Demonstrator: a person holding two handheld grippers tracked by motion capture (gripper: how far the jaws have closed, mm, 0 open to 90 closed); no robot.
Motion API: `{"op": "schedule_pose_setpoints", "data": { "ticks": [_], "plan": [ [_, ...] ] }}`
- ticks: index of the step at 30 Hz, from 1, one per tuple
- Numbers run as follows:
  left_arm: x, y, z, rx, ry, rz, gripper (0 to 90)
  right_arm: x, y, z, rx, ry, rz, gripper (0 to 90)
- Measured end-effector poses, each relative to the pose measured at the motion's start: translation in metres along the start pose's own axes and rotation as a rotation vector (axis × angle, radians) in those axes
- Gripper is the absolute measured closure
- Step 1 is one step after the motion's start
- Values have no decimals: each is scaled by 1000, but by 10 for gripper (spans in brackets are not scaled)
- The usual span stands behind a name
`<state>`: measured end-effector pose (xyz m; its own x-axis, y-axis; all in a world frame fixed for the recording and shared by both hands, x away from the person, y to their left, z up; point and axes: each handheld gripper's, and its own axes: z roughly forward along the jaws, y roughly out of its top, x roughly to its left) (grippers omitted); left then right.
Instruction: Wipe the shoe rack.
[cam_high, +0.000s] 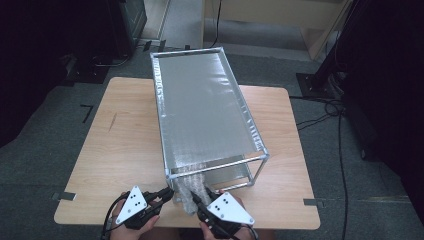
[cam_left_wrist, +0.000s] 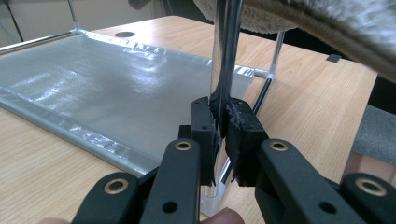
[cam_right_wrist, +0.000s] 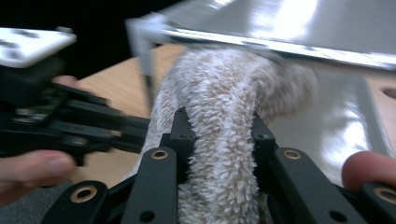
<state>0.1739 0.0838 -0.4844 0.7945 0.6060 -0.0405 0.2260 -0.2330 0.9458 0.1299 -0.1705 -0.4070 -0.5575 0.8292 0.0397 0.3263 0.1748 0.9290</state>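
1. Fluffy beige-grey terry towel (cam_right_wrist: 219, 121) is pinched between the black jaws of the right gripper (cam_right_wrist: 218, 135). In the right gripper view it runs from the jaws toward 12 o'clock and passes under the near top rail of the frame.
2. In the high view the towel (cam_high: 191, 192) hangs out of the near open end of the long box-shaped rack of silver metal tubes with shiny grey mesh panels (cam_high: 205, 107), at about 6 o'clock on the light wooden table (cam_high: 120, 150).
3. Left gripper (cam_left_wrist: 223, 135) has its jaws pressed onto an upright silver corner post (cam_left_wrist: 225, 51) of the rack, with the post running up toward 12 o'clock.
4. From above, the left gripper (cam_high: 167, 192) sits at 9 o'clock of the towel and the right gripper (cam_high: 199, 201) just at its 5 o'clock, both near the table's near edge.
5. The rack's lower mesh panel (cam_left_wrist: 107, 88) lies flat on the table, stretching toward 10 o'clock in the left gripper view.
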Motion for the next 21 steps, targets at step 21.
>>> {"op": "schedule_pose_setpoints", "data": {
  "ticks": [21],
  "plan": [
    [2, 0, 0, -4, 26, -12, 823, -169, -105, -48, 307, -247, 136, 699]
  ]
}}
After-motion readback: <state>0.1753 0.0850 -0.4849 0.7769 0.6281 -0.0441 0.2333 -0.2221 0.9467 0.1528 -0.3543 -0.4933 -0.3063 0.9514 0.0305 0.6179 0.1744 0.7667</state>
